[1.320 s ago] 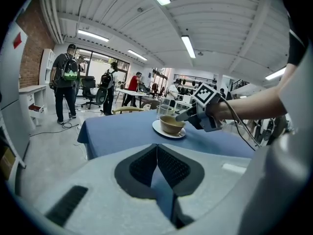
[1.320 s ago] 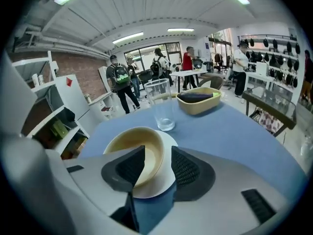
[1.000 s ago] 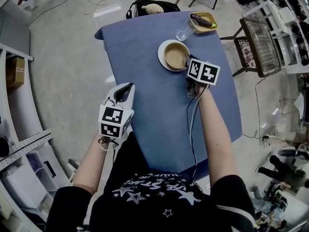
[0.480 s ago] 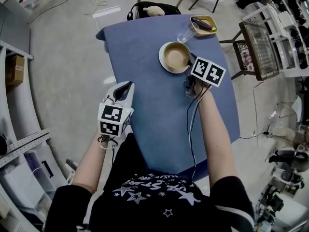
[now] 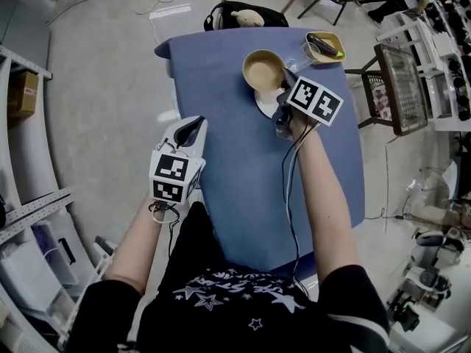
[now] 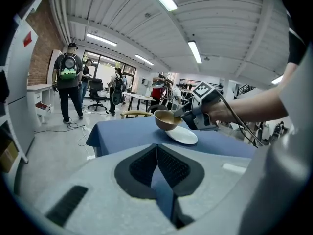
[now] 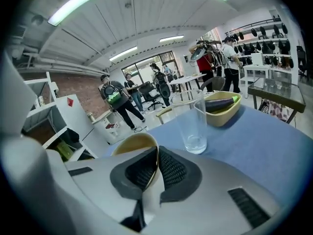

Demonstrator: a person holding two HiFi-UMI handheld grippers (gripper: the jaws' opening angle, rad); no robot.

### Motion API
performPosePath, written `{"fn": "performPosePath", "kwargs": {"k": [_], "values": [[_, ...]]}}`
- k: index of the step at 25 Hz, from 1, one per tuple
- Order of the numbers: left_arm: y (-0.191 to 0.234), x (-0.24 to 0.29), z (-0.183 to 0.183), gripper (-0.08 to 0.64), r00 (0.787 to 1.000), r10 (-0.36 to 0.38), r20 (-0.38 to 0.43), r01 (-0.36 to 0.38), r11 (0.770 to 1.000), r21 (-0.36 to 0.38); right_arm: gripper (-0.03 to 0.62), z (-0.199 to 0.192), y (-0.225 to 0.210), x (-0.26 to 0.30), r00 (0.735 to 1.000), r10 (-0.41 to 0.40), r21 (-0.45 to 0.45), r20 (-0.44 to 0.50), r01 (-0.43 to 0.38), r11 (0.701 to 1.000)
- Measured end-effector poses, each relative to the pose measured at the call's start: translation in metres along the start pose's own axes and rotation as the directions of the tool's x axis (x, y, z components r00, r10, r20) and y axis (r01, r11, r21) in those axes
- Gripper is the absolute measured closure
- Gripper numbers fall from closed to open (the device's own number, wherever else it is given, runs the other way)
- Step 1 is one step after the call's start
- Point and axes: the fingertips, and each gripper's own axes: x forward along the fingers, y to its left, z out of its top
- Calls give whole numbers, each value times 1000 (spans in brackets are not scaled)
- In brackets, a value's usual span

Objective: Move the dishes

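Observation:
A tan bowl (image 5: 262, 69) hangs in the air above and just beyond a white plate (image 5: 266, 103) on the blue table (image 5: 243, 175). My right gripper (image 5: 284, 84) is shut on the bowl's near rim; in the right gripper view the rim (image 7: 134, 143) sits pinched between the pads (image 7: 168, 169). The left gripper view shows the bowl (image 6: 167, 119) raised clear of the plate (image 6: 182, 135). My left gripper (image 5: 193, 129) hovers at the table's left edge, jaws shut with nothing between them (image 6: 157, 153).
An empty drinking glass (image 7: 191, 124) stands just right of the bowl. Behind it, at the far right corner, is a yellow dish holding an eggplant (image 5: 326, 46). A chair with a black bag (image 5: 239, 13) stands at the table's far end. People walk in the background.
The bowl sat on the white plate a second ago; now my right gripper has raised it off the plate and carried it toward the far side. The left gripper has barely moved.

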Motion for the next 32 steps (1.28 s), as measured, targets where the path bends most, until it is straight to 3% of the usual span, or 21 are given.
{"fn": "performPosePath", "kwargs": {"k": [7, 16, 18, 20, 23, 32], "values": [[9, -2, -21, 541, 1000, -3, -26, 3, 1000, -25, 574, -7, 22, 34, 1000, 28, 2, -10, -28, 1000], [15, -4, -33, 541, 999, 14, -43, -16, 999, -34, 571, -13, 24, 52, 1000, -2, -21, -17, 1, 1000], [13, -7, -32, 541, 999, 19, -40, -20, 999, -25, 540, -12, 24, 50, 1000, 2, -34, -9, -2, 999], [10, -12, -30, 541, 999, 23, -37, -24, 1000, -17, 479, -9, 25, 44, 1000, 8, -42, 5, -8, 999], [5, -20, -30, 541, 999, 31, -38, -32, 999, -14, 437, -11, 25, 28, 999, 24, -33, 27, -23, 999], [-47, -61, -26, 541, 998, 69, -9, -69, 997, 26, 431, -42, 18, -57, 995, 87, -86, 55, -82, 993]]}}
